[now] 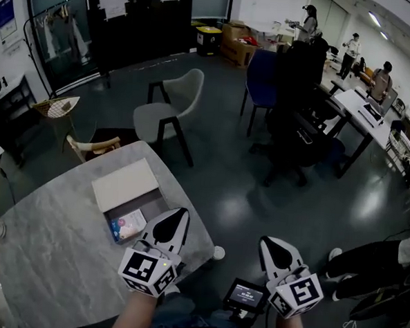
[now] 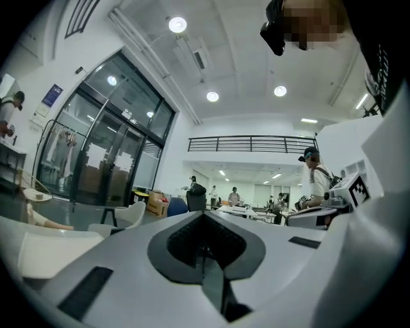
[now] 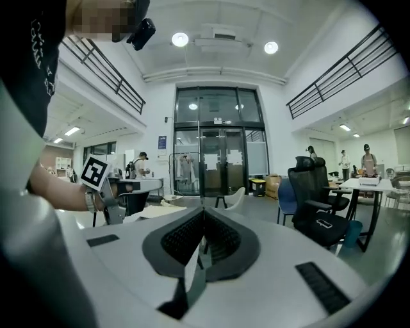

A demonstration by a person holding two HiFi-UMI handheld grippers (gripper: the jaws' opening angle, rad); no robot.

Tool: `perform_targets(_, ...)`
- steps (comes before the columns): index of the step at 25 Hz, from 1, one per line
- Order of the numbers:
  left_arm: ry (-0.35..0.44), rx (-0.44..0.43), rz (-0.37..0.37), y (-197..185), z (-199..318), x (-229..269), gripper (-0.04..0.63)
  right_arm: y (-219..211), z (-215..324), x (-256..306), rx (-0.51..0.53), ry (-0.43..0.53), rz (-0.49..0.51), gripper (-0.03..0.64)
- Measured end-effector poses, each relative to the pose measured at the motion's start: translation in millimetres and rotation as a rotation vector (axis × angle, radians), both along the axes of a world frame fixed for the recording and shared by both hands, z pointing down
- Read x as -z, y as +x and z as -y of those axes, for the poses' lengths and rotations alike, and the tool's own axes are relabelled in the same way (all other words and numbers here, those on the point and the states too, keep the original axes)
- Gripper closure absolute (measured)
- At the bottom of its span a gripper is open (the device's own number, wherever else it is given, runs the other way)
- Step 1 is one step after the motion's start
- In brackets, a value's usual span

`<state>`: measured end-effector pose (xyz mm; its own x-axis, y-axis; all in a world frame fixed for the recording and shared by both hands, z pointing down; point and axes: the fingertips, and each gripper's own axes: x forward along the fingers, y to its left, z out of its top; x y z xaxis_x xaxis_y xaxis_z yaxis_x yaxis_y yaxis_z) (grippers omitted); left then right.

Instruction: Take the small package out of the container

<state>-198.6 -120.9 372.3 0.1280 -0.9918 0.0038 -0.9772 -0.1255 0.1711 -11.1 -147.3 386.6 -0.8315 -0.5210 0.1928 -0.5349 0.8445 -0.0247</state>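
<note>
my fingers are pressed together and empty on both the left gripper (image 1: 180, 216) and the right gripper (image 1: 268, 245). i think i should open the left one first, then reach the small package (image 1: 126, 226) in the container (image 1: 152, 204).

I hold two grippers, left (image 1: 180, 215) and right (image 1: 268, 243), with one screen (image 1: 245, 294) between them. Under the left one's tip: one table (image 1: 47, 254), one container (image 1: 150, 204), one package (image 1: 126, 226), one lid (image 1: 125, 184). Farther ahead of both are four chairs: grey (image 1: 170, 109), blue (image 1: 262, 77), black (image 1: 297, 124), wooden (image 1: 92, 146) (a wicker piece (image 1: 56, 107) may be a fifth). Far beyond my right gripper, three people (image 1: 308, 22) (image 1: 350, 49) (image 1: 383, 79).
</note>
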Motion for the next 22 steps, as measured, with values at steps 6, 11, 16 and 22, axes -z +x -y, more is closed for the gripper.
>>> perform_targets(6,-0.023,0.120,-0.038,-75.1,-38.7,-16.8,0.583,-90.2,-21.3,-13.2,0.146,-0.031,-0.010,0.591)
perform_targets(11,-0.035,0.262,-0.088,-129.8,-83.0,-22.5,0.583,-156.4,-43.9,-10.2,0.290,-0.040,-0.029,0.591)
perform_targets(16,-0.060,0.416,-0.102,-165.7,-122.7,-28.7,0.583,-199.9,-62.0,-12.7,0.439,-0.041,-0.073,0.591)
perform_targets(22,-0.078,0.545,-0.079,-192.0,-148.5,-26.0,0.583,-233.5,-59.7,-20.4,0.544,-0.073,-0.086,0.591)
